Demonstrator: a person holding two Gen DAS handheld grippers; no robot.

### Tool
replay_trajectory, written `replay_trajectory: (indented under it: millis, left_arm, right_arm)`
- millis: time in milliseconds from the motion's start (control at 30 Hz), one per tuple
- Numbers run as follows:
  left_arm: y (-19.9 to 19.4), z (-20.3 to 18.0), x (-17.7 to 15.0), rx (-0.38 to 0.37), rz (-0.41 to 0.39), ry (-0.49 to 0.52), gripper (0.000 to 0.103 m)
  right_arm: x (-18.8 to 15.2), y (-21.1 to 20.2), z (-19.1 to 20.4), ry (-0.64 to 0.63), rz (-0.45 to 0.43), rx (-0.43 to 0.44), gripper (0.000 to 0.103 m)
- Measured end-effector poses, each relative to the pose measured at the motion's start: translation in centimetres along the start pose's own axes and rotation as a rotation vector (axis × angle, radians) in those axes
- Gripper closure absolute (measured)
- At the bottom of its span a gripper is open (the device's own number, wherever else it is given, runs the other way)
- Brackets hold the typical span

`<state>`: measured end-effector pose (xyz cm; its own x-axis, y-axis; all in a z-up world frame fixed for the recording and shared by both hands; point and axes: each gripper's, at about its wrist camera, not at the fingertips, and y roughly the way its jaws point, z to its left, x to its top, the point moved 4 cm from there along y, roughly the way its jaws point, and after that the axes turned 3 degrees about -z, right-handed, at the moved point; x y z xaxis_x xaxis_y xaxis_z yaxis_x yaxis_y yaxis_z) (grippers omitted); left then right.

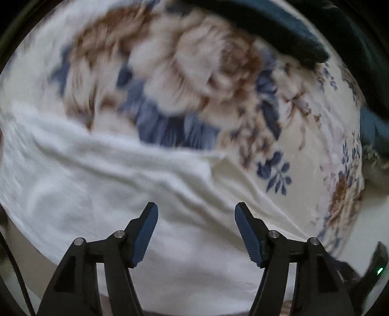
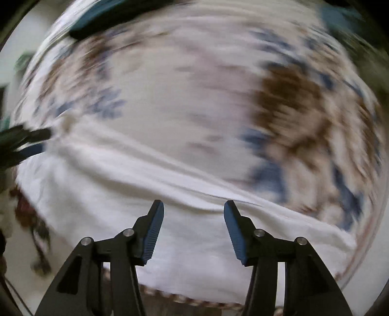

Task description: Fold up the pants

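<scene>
White pants (image 1: pixel 102 184) lie spread and wrinkled on a floral bedspread (image 1: pixel 194 73). In the left wrist view they fill the lower half of the frame. My left gripper (image 1: pixel 196 211) is open and empty, just above the white cloth. In the right wrist view the pants (image 2: pixel 170 184) cross the frame as a broad band. My right gripper (image 2: pixel 193 209) is open and empty over them. The left gripper's fingers (image 2: pixel 31 141) show at the left edge of the right wrist view. Both views are blurred by motion.
The bedspread (image 2: pixel 291 102) has brown and blue flowers on cream. A dark teal cloth (image 1: pixel 279 26) lies at the far edge, also in the right wrist view (image 2: pixel 102 17). A braided trim (image 2: pixel 184 300) runs along the bedspread's near edge.
</scene>
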<state>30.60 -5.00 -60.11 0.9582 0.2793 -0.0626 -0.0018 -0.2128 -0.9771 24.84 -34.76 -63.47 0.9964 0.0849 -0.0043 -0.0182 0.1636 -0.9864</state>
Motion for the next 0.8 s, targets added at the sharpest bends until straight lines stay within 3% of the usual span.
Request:
replay_trajectory:
  millis: [100,167,200,267,300,333,600,733,800]
  left_arm:
    - [2.6,-1.0,-0.1,-0.025,0.083,-0.033,0.04]
    - [4.0,-1.5,0.2,-0.006,0.094,-0.027,0.042]
    - [4.4,-1.5,0.4,0.001,0.085,-0.021,0.054]
    - [4.4,-1.4,0.6,0.035,0.054,0.007,0.078]
    - [4.2,-1.5,0.8,0.031,0.034,0.021,0.089]
    - [3.8,-1.6,1.0,0.021,0.012,0.033,0.094]
    - [4.1,-3.1,2.0,0.02,-0.029,0.083,0.096]
    - [4.1,-3.3,2.9,0.026,-0.005,0.085,0.092]
    - [3.5,-3.0,2.7,0.017,0.016,0.093,0.088]
  right_arm:
    - [1.7,2.4,4.4,-0.159,0.014,-0.011,0.049]
    - [2.3,4.2,6.9,-0.251,0.051,-0.035,0.051]
    - [2.4,5.0,7.5,-0.283,0.059,-0.05,0.069]
    - [2.8,5.4,7.9,-0.302,0.037,-0.098,0.095]
    - [3.1,5.2,7.6,-0.271,0.032,-0.085,0.097]
    - [3.2,4.7,7.0,-0.229,0.02,-0.075,0.098]
    - [3.9,2.3,6.2,-0.14,-0.056,-0.133,0.1]
    - [4.0,3.0,5.7,-0.075,-0.005,-0.103,0.099]
    - [4.2,3.1,4.9,-0.045,0.044,-0.043,0.088]
